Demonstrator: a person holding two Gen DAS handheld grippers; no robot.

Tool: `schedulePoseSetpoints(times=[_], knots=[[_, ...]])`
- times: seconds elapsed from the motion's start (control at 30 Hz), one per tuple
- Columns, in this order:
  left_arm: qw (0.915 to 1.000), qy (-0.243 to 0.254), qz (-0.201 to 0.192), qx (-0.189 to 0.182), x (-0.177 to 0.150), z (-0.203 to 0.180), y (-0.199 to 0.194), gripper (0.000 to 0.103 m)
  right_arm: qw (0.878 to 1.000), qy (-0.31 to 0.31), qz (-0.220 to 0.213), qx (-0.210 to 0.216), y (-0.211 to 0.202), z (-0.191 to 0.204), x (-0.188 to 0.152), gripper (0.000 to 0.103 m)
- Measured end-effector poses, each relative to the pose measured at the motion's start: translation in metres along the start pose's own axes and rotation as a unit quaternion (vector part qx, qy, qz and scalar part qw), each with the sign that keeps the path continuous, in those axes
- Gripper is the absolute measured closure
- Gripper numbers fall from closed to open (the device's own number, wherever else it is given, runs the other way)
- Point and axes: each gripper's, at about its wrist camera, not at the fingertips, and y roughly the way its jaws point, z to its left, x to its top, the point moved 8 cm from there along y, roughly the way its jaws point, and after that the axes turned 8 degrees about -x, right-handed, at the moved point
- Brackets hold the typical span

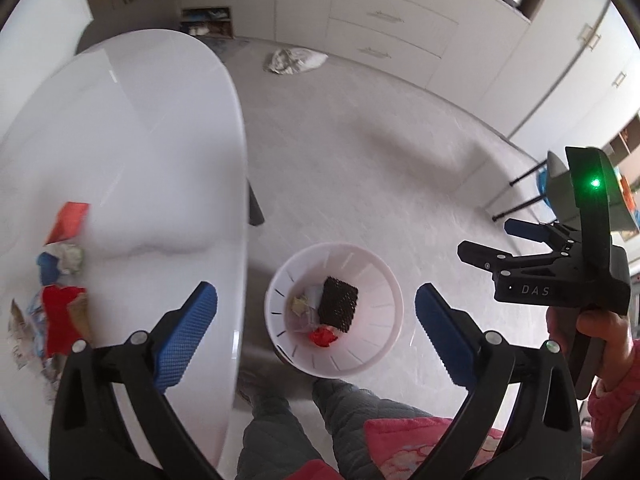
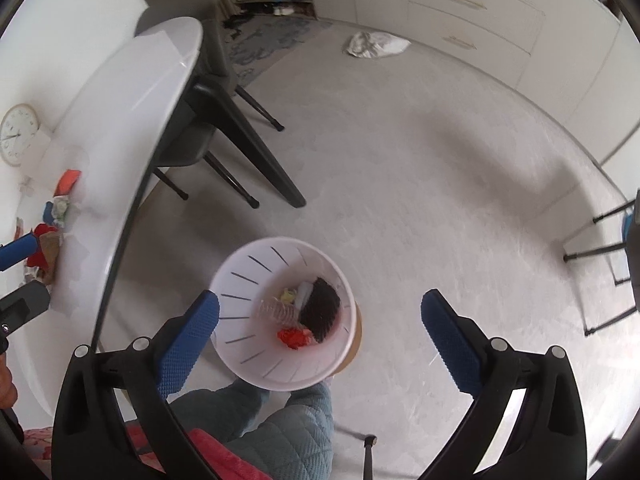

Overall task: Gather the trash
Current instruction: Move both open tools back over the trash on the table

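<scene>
A white slotted bin (image 1: 384,360) (image 2: 240,280) stands on the floor beside the white table (image 1: 140,140) (image 2: 120,120). Inside it lie a black mesh piece (image 1: 338,308) (image 2: 320,308), a red crumpled scrap (image 1: 322,336) (image 2: 294,338) and pale paper bits. My left gripper (image 1: 316,296) hangs open above the bin with nothing between its blue pads. My right gripper (image 2: 320,300) is also open and empty over the bin; it shows at the right of the left wrist view (image 1: 486,236). On the table remain an orange packet (image 1: 68,222), a blue-white wad (image 1: 60,264) and red wrappers (image 1: 60,316).
A black chair (image 2: 224,132) is tucked under the table. A crumpled white bag (image 1: 294,60) (image 2: 376,44) lies on the floor near the cabinet drawers (image 1: 384,20). The person's legs (image 1: 320,420) stand right behind the bin. Thin black stool legs (image 2: 600,248) rise at the right.
</scene>
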Motion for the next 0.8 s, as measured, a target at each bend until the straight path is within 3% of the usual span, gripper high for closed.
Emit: schedulePoseSetpoints(times=[0.2, 0.33, 0.57, 0.8], knots=[[0.9995, -0.021, -0.013, 0.018, -0.003, 0.021, -0.019, 0.008, 1.000, -0.021, -0.011, 0.007, -0.010, 0.026, 0.009, 0.003], [0.9974, -0.049, -0.037, 0.036, -0.007, 0.050, -0.046, 0.008, 0.998, -0.046, -0.022, 0.027, -0.026, 0.064, 0.017, 0.003], [0.9837, -0.120, -0.091, 0.098, -0.032, 0.145, -0.113, 0.008, 0.988, -0.127, -0.053, 0.069, -0.050, 0.163, 0.035, 0.003], [0.9691, -0.160, -0.107, 0.154, -0.083, 0.241, -0.158, 0.008, 0.973, -0.198, -0.057, 0.103, -0.065, 0.257, 0.034, 0.003]])
